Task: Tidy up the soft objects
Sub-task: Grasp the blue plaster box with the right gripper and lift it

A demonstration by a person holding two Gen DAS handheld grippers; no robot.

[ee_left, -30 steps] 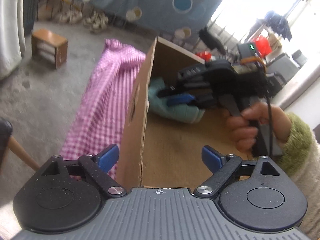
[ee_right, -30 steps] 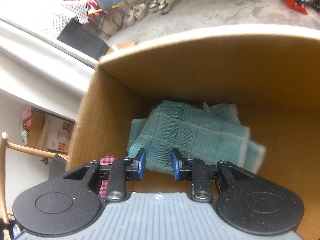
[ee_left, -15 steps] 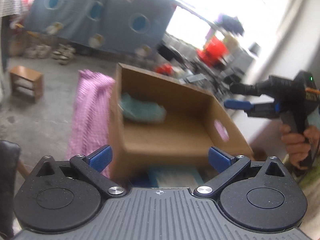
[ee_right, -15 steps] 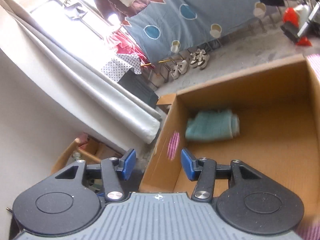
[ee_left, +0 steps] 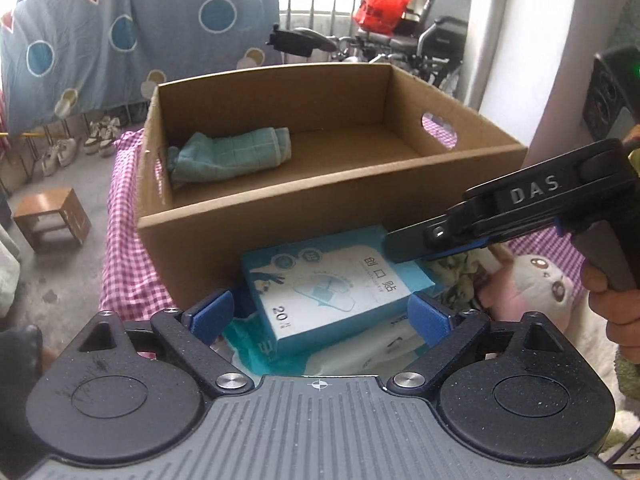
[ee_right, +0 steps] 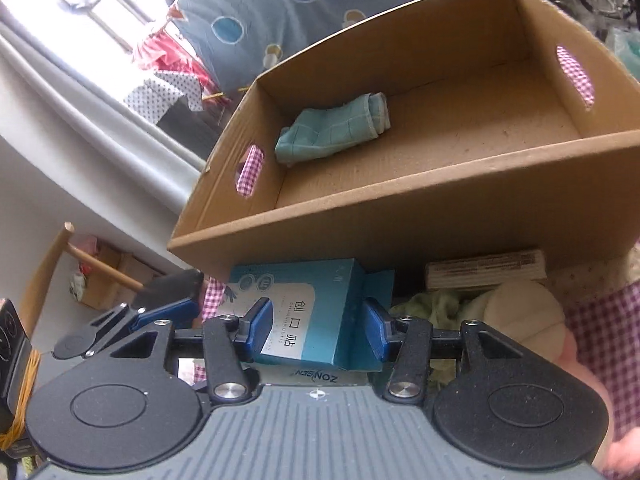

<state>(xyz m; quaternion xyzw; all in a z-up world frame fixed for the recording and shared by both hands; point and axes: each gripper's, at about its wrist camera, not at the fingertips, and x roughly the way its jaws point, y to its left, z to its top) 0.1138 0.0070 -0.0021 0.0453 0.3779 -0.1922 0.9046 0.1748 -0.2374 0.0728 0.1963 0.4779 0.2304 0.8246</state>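
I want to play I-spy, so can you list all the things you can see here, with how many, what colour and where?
cardboard box: one, brown, on the checked cloth
towel: one, teal, rolled inside the cardboard box, left end
checked cloth: one, pink and white, under the cardboard box
blue carton: one, blue and white, in front of the cardboard box
plush toy: one, pink and white, right of the blue carton
stool: one, brown, on the floor at left
hanging sheet: one, blue with circles, behind
left gripper: one, black with blue pads, jaws closing, the blue carton between them but no pad pressing
right gripper: one, black with blue pads, open over the blue carton
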